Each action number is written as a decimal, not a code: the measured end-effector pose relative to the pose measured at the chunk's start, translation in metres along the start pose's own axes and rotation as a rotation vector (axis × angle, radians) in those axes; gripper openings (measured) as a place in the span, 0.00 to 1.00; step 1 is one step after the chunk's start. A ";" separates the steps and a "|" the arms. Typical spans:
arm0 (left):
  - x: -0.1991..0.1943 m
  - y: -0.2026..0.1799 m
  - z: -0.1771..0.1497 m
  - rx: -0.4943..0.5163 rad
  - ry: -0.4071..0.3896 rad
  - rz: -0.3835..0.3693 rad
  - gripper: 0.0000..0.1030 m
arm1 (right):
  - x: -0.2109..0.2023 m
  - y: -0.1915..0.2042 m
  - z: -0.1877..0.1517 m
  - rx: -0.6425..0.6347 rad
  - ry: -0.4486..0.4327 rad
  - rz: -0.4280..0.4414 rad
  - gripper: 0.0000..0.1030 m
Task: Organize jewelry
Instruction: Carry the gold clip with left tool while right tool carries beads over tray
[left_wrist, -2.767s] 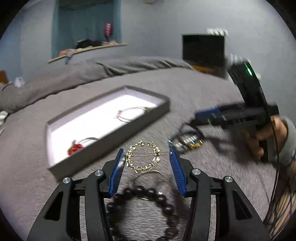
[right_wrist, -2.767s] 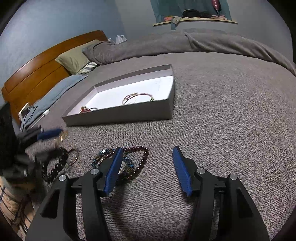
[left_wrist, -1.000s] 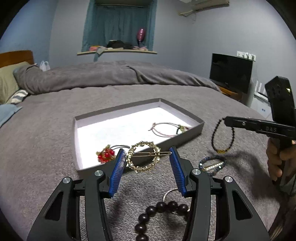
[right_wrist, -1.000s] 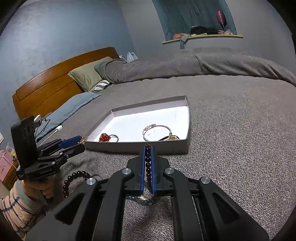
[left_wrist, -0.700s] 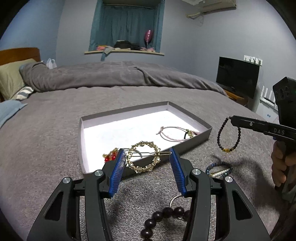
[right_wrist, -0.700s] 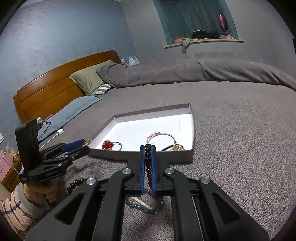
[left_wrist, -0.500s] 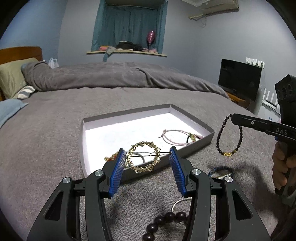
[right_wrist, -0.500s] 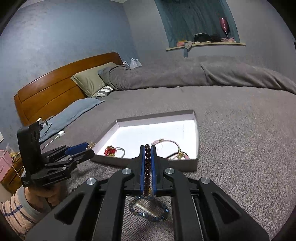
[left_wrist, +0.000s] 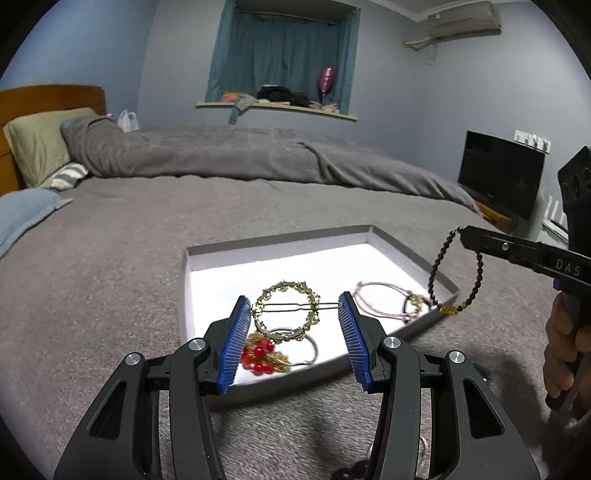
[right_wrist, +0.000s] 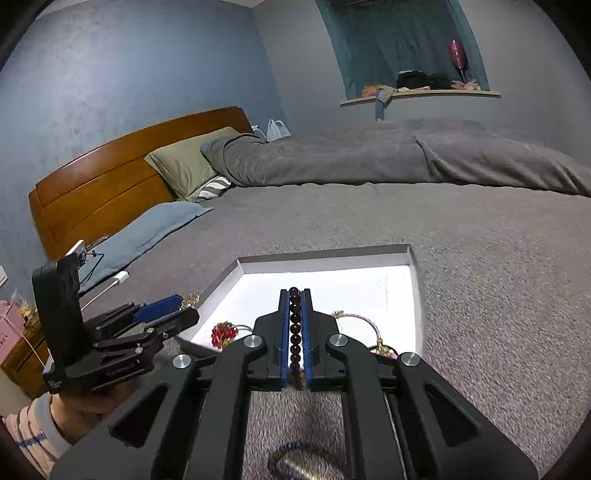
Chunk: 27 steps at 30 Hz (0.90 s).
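My left gripper (left_wrist: 293, 308) is shut on a gold ring-shaped hair clip (left_wrist: 286, 312), held by its bar over the near left part of the grey tray (left_wrist: 258, 243). My right gripper (right_wrist: 294, 295) is shut on a dark beaded bracelet (right_wrist: 294, 332); in the left wrist view it (left_wrist: 434, 269) hangs from the right gripper's tip above the tray's right rim. In the tray lie a red beaded hair tie (left_wrist: 260, 356) and a pink bracelet (left_wrist: 384, 301). The tray (right_wrist: 325, 258) also shows in the right wrist view.
The tray sits on a grey bedspread (left_wrist: 110, 258). A blue beaded bracelet (right_wrist: 291, 463) lies under the right gripper. Dark beads (left_wrist: 349, 472) lie at the bottom edge of the left wrist view. Pillows (right_wrist: 188, 166), headboard and folded duvet are at the far end.
Both grippers have risen and moved forward toward the tray. The hair clip is now over the tray's near part and the hanging bracelet is over its right rim.
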<state>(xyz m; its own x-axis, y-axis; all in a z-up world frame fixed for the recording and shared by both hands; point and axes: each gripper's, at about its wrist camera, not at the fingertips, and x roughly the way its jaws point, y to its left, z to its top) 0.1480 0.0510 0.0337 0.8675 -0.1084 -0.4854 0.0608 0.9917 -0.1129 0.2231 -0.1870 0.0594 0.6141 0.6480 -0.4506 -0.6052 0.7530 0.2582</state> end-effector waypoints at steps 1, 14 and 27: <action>0.001 0.003 0.001 -0.015 0.001 -0.002 0.49 | 0.003 -0.002 0.001 0.007 -0.001 0.004 0.06; 0.033 0.025 0.015 -0.121 0.052 -0.030 0.49 | 0.046 -0.010 -0.001 0.051 0.050 0.018 0.06; 0.073 0.005 0.012 -0.038 0.188 -0.057 0.49 | 0.066 -0.043 -0.016 0.123 0.113 -0.062 0.06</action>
<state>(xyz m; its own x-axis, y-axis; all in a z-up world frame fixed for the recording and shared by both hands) 0.2180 0.0491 0.0082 0.7557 -0.1784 -0.6302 0.0852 0.9808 -0.1755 0.2813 -0.1786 0.0048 0.5832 0.5877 -0.5608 -0.4967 0.8042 0.3263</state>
